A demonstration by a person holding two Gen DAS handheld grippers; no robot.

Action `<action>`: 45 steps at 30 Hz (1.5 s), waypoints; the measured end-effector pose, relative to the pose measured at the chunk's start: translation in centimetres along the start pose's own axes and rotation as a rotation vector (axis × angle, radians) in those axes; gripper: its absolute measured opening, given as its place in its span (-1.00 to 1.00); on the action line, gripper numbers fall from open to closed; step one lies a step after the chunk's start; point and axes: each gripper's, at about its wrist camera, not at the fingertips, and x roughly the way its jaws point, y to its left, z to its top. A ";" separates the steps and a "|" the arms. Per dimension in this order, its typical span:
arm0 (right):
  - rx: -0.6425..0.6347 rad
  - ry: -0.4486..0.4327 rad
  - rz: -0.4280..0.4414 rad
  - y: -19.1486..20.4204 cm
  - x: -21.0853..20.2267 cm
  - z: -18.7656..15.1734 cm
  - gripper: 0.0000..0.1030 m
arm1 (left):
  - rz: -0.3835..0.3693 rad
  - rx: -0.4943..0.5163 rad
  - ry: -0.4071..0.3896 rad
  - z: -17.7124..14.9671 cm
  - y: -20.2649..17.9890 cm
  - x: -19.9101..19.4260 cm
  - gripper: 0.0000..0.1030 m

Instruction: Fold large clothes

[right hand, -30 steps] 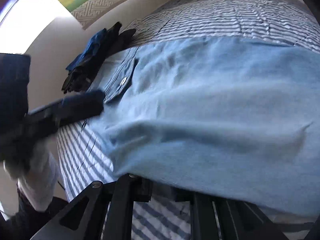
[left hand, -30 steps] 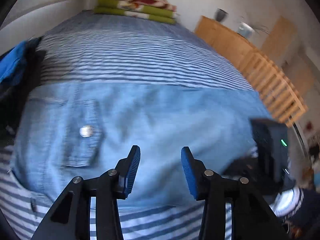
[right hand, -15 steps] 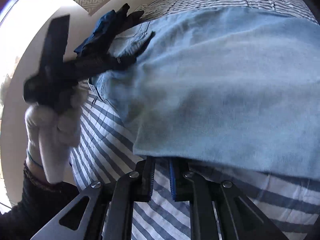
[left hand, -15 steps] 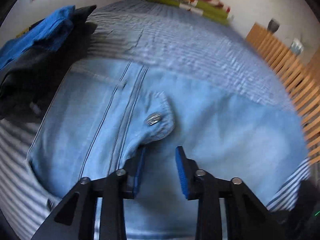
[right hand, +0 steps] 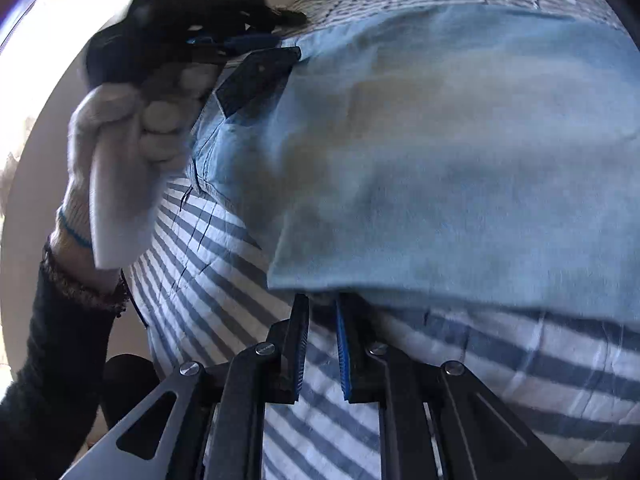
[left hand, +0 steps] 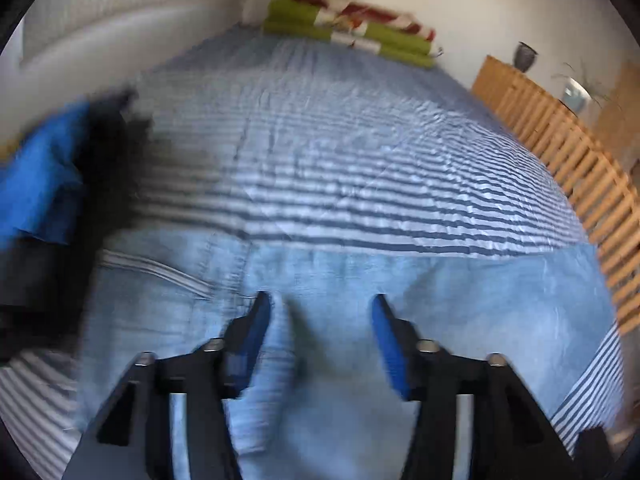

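left wrist view: left claw [left hand: 318,308] just opened wide over pale blue denim garment [left hand: 460,312] near the bed's [left hand: 360,168] edge; right claw [right hand: 322,316], narrow, should keep the hem pinched, i think.

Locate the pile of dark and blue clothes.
In the left wrist view the pile of dark and blue clothes lies at the left edge of the striped bed, touching the denim garment.

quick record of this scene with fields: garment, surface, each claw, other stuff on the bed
garment: light blue denim garment, spread flat on the bed
surface: blue-and-white striped bedspread
left claw: open above the denim, jaws have just been opening, nothing pinched
right claw: jaws narrow, at the denim's near edge; grip unclear
left hand: white glove
other: dark and blue clothes at the denim's left; folded green and red bedding at the far end
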 end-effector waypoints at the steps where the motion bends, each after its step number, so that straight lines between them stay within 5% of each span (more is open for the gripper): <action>1: -0.001 -0.001 0.005 0.0 -0.5 -0.5 -0.76 | 0.038 0.008 -0.035 -0.7 0.3 -1.5 0.38; 4: 0.003 -0.053 0.018 -0.9 -4.0 -3.3 -0.74 | 0.081 -0.019 -0.045 -2.6 2.1 -2.8 0.47; 6: 0.050 -0.115 0.024 -2.4 -7.1 -4.8 -0.74 | 0.110 -0.011 0.019 -4.3 2.6 -1.6 0.47; 9: 0.131 -0.223 -0.034 -5.4 -12.2 -6.9 -0.73 | 0.227 0.140 0.181 -7.2 1.1 2.8 0.51; 12: 0.256 -0.371 -0.107 -10.1 -18.6 -9.9 -0.68 | 0.329 0.200 0.148 -7.5 -1.0 2.2 0.44; 15: 0.401 -0.549 -0.203 -14.8 -24.5 -13.0 -0.41 | 0.280 0.201 0.068 -6.1 -5.0 -0.7 0.42; 20: 0.671 -0.798 -0.415 -23.5 -33.5 -16.9 -0.33 | 0.137 0.437 0.020 -7.0 -15.7 -3.9 0.42; 26: 0.952 -1.002 -0.436 -33.4 -39.2 -18.6 -0.11 | 0.006 0.651 0.048 -11.6 -26.8 -4.5 0.42; 32: 1.109 -1.004 -0.416 -40.9 -39.0 -16.3 -0.06 | -0.020 0.802 0.092 -15.9 -32.6 -3.9 0.42; 43: 1.076 -1.041 -0.512 -46.2 -39.4 -11.7 -0.04 | -0.022 0.723 0.173 -15.1 -31.1 -0.1 0.42; 44: 1.073 -1.041 -0.514 -46.2 -39.3 -11.4 -0.10 | -0.034 0.702 0.182 -14.8 -30.7 0.5 0.42; 45: 1.072 -1.031 -0.508 -46.4 -39.1 -11.2 -0.40 | -0.043 0.686 0.188 -14.4 -30.5 1.0 0.42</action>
